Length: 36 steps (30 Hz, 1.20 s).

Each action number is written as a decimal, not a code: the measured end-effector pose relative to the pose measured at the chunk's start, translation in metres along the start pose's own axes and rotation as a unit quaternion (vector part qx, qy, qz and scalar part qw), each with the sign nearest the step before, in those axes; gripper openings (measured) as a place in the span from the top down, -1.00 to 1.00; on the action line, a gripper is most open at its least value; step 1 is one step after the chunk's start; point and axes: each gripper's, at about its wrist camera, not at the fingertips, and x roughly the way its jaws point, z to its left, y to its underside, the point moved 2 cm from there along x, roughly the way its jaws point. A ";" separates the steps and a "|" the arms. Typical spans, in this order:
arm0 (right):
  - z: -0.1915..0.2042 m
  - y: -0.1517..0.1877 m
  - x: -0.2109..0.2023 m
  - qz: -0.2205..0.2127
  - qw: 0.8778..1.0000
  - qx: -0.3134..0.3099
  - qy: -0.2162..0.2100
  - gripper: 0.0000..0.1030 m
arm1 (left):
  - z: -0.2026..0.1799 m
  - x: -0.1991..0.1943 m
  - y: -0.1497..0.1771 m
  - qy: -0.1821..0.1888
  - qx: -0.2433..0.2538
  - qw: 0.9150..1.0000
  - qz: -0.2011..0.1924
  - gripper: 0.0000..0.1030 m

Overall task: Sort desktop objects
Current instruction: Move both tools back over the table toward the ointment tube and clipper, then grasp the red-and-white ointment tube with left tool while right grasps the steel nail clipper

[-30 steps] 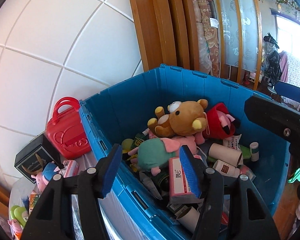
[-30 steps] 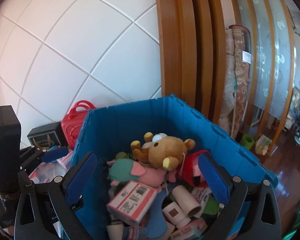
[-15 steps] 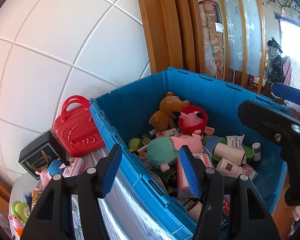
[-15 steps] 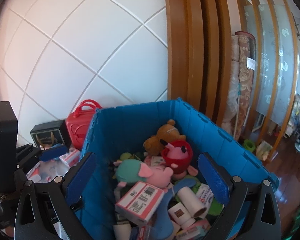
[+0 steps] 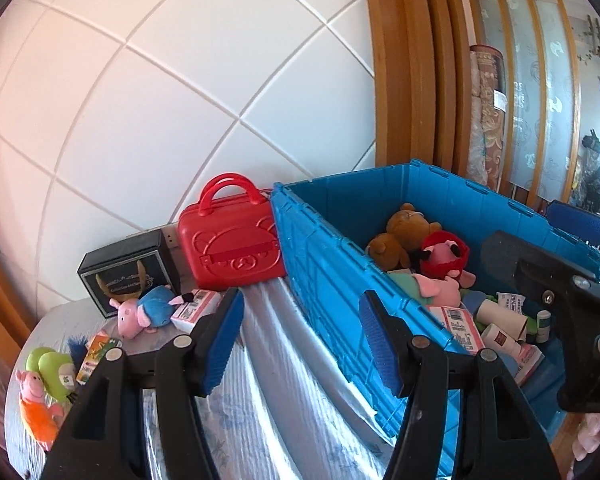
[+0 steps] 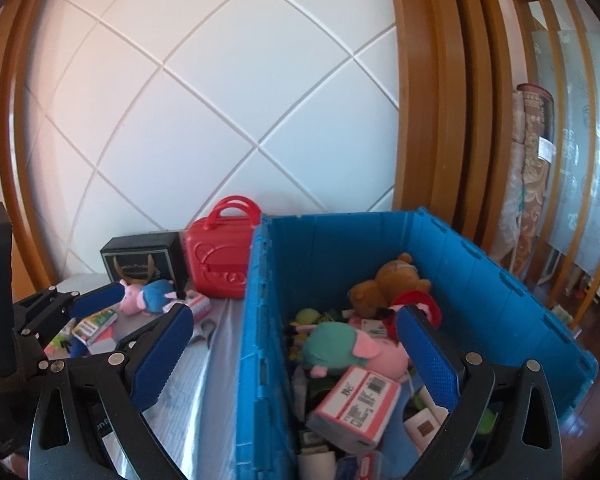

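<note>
Right gripper (image 6: 296, 354) jaws spread (nothing between) straddling the blue crate (image 6: 256, 360) wall.

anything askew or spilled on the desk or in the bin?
Nothing spilled or damaged. The blue bin holds a loose jumble of plush toys and boxes. The brown bear lies tipped over against its back wall. The red case stands upright beside the bin.

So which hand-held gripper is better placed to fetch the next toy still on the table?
Probably the left hand-held gripper: open and empty, with the blue-shirted pig plush just ahead to its left. The right hand-held gripper, also open, straddles the blue bin's wall.
</note>
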 end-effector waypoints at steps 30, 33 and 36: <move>0.186 0.078 0.166 0.144 0.983 -0.062 -0.097 -1.00 | 0.267 0.063 0.189 -0.151 -0.219 0.947 0.182 -0.45; 0.187 0.085 0.193 0.157 0.981 -0.074 -0.088 -1.00 | 0.267 0.099 0.192 -0.133 -0.218 0.945 0.204 -0.45; 0.183 0.090 0.226 0.177 0.978 -0.070 -0.081 -1.00 | 0.267 0.142 0.195 -0.118 -0.210 0.943 0.230 -0.45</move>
